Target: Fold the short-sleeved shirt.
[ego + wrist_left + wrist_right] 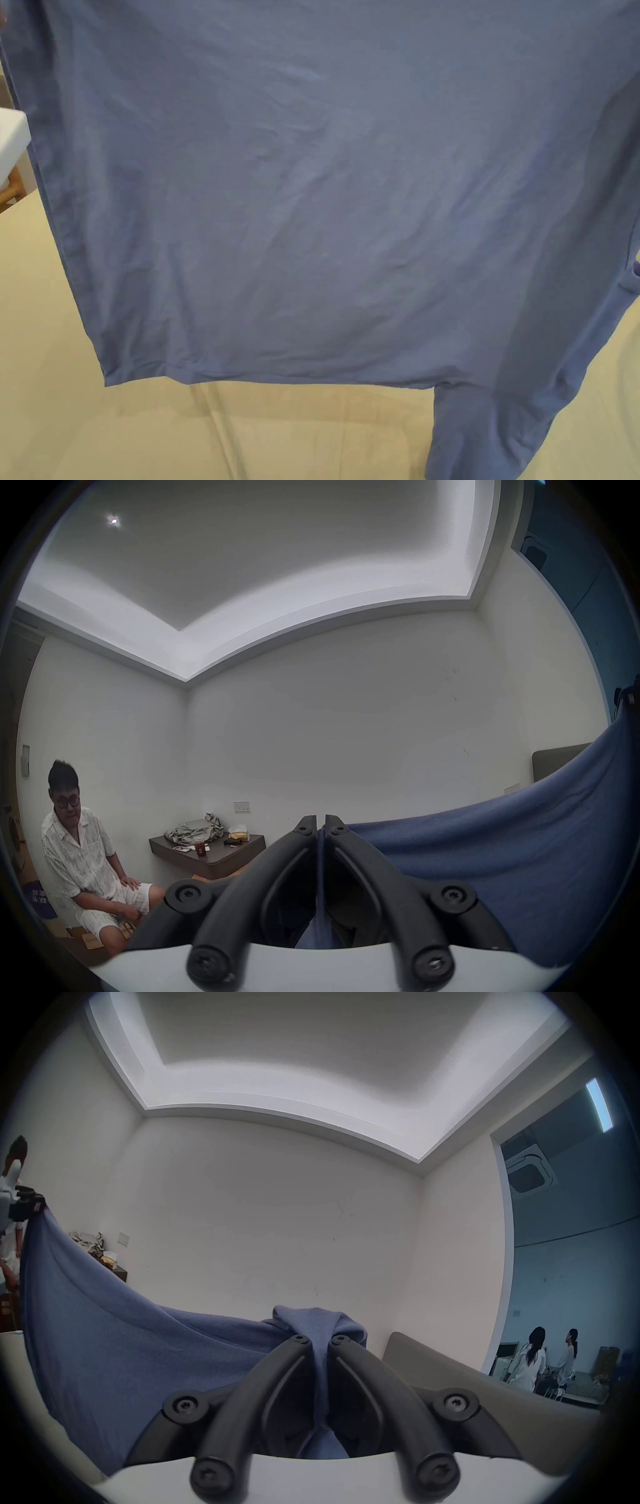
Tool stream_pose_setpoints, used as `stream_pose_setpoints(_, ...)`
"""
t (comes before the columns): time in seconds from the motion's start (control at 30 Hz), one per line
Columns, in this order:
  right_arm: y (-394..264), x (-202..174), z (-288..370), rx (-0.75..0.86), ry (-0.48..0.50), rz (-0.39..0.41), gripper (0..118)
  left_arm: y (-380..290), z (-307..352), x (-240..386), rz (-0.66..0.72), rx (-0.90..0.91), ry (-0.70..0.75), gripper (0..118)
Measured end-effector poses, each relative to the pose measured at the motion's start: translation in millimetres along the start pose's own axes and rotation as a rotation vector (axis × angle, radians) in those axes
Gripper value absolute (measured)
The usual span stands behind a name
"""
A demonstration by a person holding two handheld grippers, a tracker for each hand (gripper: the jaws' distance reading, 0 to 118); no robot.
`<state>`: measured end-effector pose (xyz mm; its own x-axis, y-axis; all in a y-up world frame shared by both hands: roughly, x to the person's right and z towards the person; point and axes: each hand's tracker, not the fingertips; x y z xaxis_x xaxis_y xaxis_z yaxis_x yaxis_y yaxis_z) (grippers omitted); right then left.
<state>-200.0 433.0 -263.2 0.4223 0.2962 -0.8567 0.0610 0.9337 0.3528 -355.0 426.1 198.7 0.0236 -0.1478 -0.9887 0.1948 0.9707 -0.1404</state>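
No text, label, brand, number or sign can be read anywhere.

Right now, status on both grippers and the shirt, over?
Left gripper shut on shirt; right gripper likewise. Shirt hangs spread between them above the beige surface. Nothing in the way.

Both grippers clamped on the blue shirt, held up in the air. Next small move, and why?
Probably lower both together so the shirt lays flat on the cream surface. The left gripper and right gripper each have their jaws closed on fabric, the cloth spans between them, and its hem hangs free above the surface, so no fold can start.
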Motion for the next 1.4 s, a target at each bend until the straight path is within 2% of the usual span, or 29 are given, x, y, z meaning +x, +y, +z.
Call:
stream_pose_setpoints(0.03, 1, -1, -8, 0.003, -0.007, 0.005, 3, 3, -3, 3, -0.002, -0.004, -0.003, 0)
stream_pose_setpoints(0.1, 0, -4, -28, 0.008, -0.04, 0.065, 3, 7, -18, 11, -0.02, -0.019, -0.01, 0)
stream_pose_setpoints(0.33, -10, -14, -96, -0.007, -0.08, 0.105, 3, -1, -92, 24, -0.052, -0.055, -0.017, 0)
stream_pose_setpoints(0.47, -22, -21, -137, -0.008, -0.11, 0.164, 3, -11, -127, 41, -0.095, -0.081, -0.019, 0)
stream_pose_setpoints(0.63, -40, -29, -180, -0.03, -0.113, 0.151, 3, -28, -167, 57, -0.086, -0.121, -0.03, 0)
stream_pose_setpoints(0.77, -58, -42, -211, -0.052, -0.112, 0.191, 3, -46, -196, 72, -0.11, -0.14, -0.018, 0)
stream_pose_setpoints(0.83, -65, -44, -225, -0.075, -0.098, 0.169, 3, -55, -206, 77, -0.116, -0.15, -0.016, 0)
stream_pose_setpoints(0.93, -74, -46, -241, -0.108, -0.091, 0.093, 3, -65, -225, 81, -0.113, -0.17, -0.013, 0)
stream_pose_setpoints(1.0, -79, -47, -252, -0.121, -0.094, 0.078, 3, -71, -238, 86, -0.125, -0.178, -0.015, 0)
stream_pose_setpoints(1.17, -96, -58, -280, -0.13, -0.111, 0.087, 3, -85, -259, 103, -0.138, -0.184, -0.003, 0)
stream_pose_setpoints(1.27, -123, -66, -283, -0.154, -0.083, 0.067, 3, -106, -268, 111, -0.134, -0.197, -0.003, 0)
stream_pose_setpoints(1.4, -179, -82, -273, -0.224, -0.019, 0.101, 3, -159, -267, 118, -0.149, -0.255, -0.02, 0)
